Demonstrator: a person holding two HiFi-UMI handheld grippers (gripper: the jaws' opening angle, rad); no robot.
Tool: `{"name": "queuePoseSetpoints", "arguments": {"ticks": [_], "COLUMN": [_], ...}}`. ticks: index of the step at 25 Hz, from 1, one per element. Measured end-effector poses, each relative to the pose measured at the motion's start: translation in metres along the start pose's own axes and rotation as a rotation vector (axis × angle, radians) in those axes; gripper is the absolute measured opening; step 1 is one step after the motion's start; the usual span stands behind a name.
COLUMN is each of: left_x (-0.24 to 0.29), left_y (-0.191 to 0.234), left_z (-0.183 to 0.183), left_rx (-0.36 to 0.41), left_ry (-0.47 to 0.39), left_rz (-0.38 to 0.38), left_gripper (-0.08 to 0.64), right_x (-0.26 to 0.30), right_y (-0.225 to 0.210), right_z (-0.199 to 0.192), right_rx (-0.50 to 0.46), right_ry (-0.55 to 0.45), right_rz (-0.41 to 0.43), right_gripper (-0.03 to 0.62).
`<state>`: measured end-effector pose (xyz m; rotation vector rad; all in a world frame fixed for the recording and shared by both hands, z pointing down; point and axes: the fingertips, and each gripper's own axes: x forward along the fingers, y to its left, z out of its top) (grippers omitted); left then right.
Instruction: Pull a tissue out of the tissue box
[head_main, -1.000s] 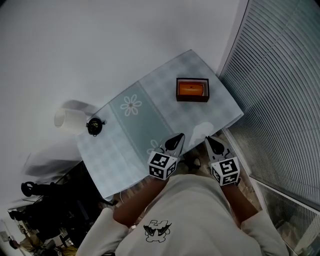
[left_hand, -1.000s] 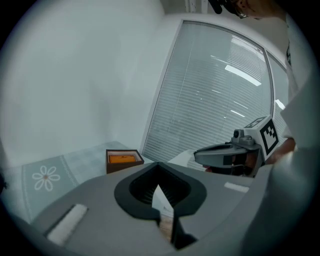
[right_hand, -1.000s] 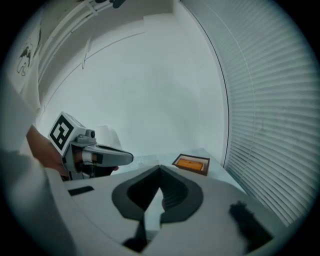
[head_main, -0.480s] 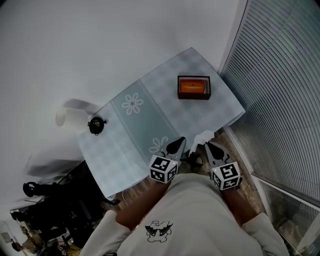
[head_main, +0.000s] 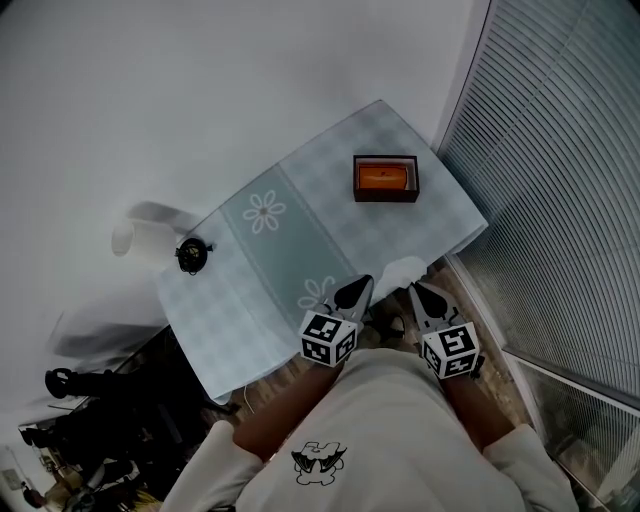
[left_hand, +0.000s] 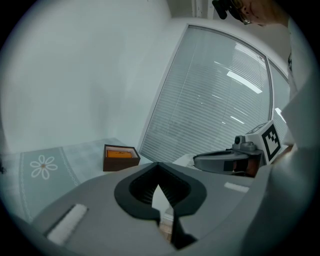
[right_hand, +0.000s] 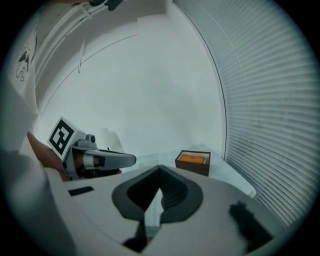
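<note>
Head view: barely any change over 1 s. My left gripper (head_main: 356, 285) and right gripper (head_main: 420, 292) still hover at table (head_main: 240, 300) near edge, both jaws closed tip to tip, empty. Tissue box (head_main: 385, 178) far side, well apart. Task idle this second.

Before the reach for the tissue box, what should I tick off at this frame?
1. Tissue box in view on the table: ok.
2. Left gripper empty: ok, jaws together.
3. Right gripper empty: ok, jaws together.
4. Jaws open for a grasp: not ok.
5. Grippers close to the box: not ok, both at the table's near edge.
6. Tissue sticking out of the box: cannot tell.
</note>
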<state>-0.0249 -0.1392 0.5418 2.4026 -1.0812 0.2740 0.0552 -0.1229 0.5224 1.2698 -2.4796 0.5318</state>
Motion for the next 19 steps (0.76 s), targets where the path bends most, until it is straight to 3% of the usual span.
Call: {"name": "queuePoseSetpoints", "arguments": {"ticks": [19], "left_x": [0.004], "left_y": [-0.013], "left_z": [-0.004], "left_rx": [0.005], "left_ry": [0.01], "left_rz": [-0.006], "left_gripper": [0.005], "right_x": [0.002], "right_y": [0.001], "right_z": [-0.003], "right_rx": [0.015], "right_ry": [-0.012], "right_rz": [0.003], "right_gripper": [0.012]}}
